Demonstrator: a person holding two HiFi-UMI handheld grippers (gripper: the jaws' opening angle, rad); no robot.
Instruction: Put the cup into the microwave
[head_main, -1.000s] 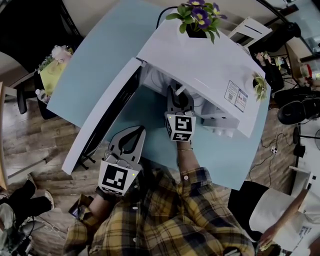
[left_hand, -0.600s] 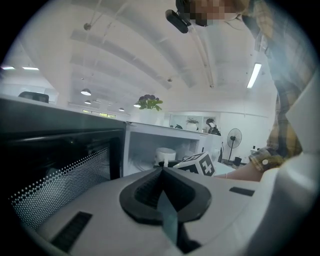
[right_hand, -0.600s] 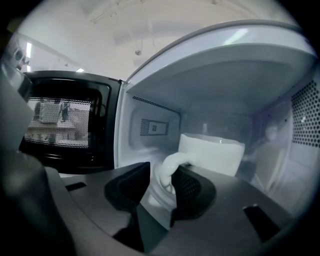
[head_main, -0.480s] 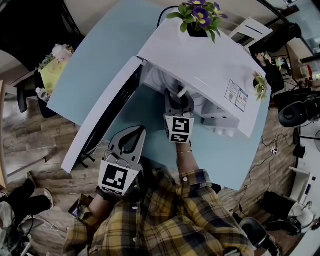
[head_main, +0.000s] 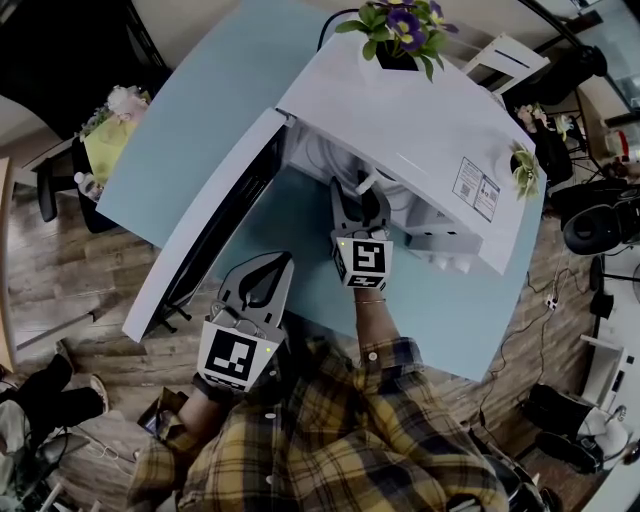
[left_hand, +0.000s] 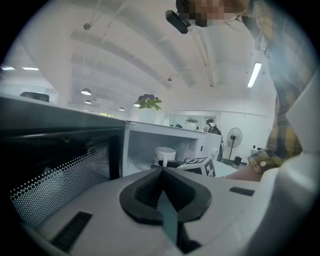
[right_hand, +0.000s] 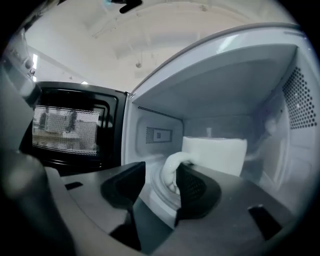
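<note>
1. The white cup (right_hand: 215, 155) stands inside the microwave (right_hand: 155, 135) on the turntable (right_hand: 156, 197). Its handle (right_hand: 172, 170) is turned toward me, the part I would carry it by.
2. My right gripper (right_hand: 160, 182) reaches into the cavity. Its jaws are opening, with the handle between them but not pinched. I judge the cup delivered.
3. The door (head_main: 200, 230) hangs wide toward the tabletop's (head_main: 200, 110) left edge, clearing my way.
4. My left gripper (head_main: 262, 285) waits at the near edge with its jaws pressed together and empty, likely for the door.
</note>
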